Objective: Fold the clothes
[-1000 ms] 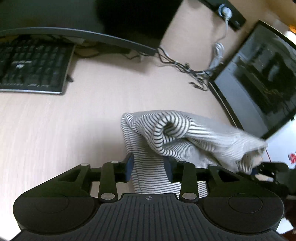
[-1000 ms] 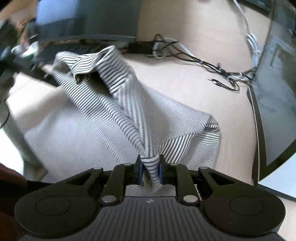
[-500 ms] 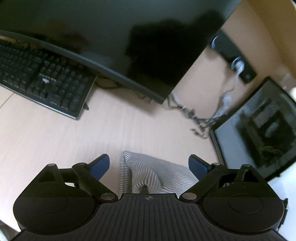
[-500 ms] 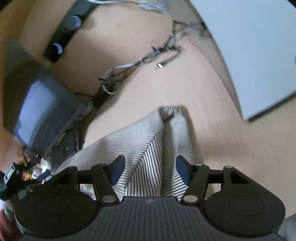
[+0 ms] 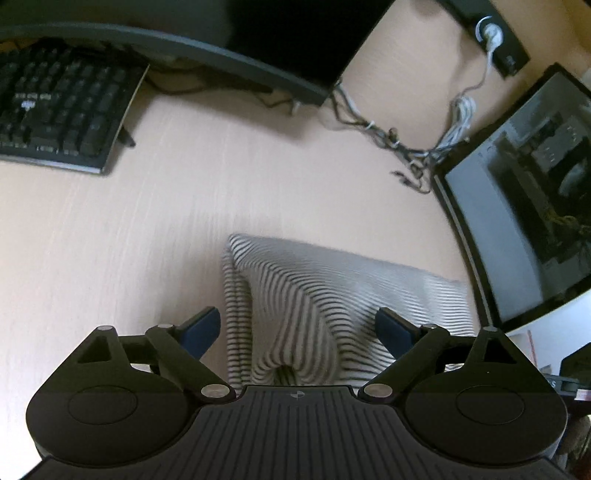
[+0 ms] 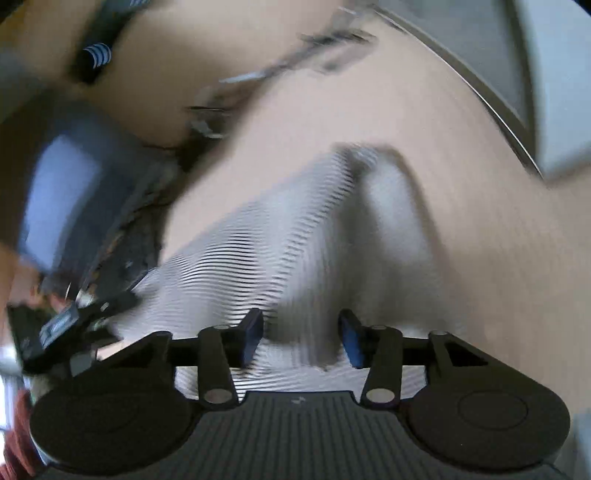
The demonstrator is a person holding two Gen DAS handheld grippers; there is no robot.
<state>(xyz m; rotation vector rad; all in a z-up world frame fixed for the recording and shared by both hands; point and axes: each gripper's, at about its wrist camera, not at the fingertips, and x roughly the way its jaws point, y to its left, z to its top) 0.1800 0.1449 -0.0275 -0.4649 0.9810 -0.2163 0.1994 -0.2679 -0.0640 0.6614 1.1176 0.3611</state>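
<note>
The left tongs (image 5: 297, 326) stand wide apart above the striped garment (image 5: 332, 295), holding nothing. The right tongs (image 6: 301, 334) are parted too, empty over the same cloth in a blurred view. The garment lies bunched on the counter (image 5: 129, 240), near the monitor (image 5: 524, 192). A neat fold probably calls for flattening the raised ridge first, then pinching a clean edge.

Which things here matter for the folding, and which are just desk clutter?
For the job: striped garment, left gripper, right gripper, both open over it.

Lying about: keyboard, cable tangle, big monitor, side screen, desk.
</note>
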